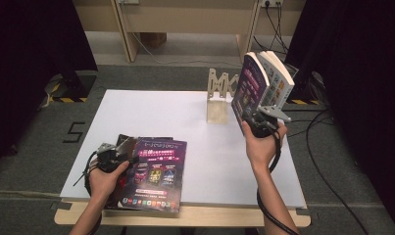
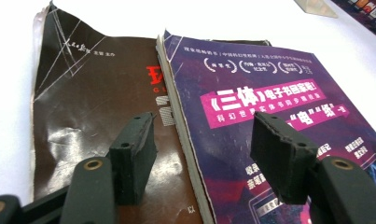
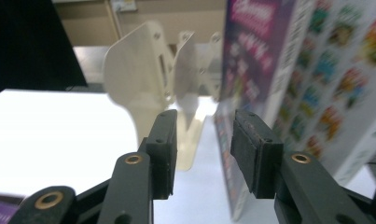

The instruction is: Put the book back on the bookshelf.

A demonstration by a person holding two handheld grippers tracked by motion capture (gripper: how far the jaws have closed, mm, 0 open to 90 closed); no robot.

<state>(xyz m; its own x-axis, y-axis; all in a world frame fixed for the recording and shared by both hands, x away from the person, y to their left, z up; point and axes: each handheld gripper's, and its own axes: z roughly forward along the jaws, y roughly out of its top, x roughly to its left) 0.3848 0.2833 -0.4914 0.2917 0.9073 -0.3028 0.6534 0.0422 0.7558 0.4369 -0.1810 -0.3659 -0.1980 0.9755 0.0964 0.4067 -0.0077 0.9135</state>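
Observation:
A purple paperback (image 1: 156, 171) (image 2: 269, 102) lies flat at the table's front left, overlapping a dark brown book (image 1: 122, 142) (image 2: 92, 102). My left gripper (image 1: 117, 149) (image 2: 204, 130) hovers open over them, and the purple book's spine edge runs under the gap between its jaws. At the back right, a purple book (image 1: 250, 85) (image 3: 255, 56) and a white book with coloured squares (image 1: 278, 81) (image 3: 335, 70) stand upright side by side. My right gripper (image 1: 251, 117) (image 3: 204, 126) is open at their lower edge. Both books are off to one side of its jaws, with nothing between them.
A pale wooden book stand (image 1: 218, 98) (image 3: 139, 79) stands just left of the upright books. The white table board (image 1: 160, 112) lies on a wooden top. Cables (image 1: 327, 176) trail over the floor at the right. Wooden furniture legs and dark curtains stand behind.

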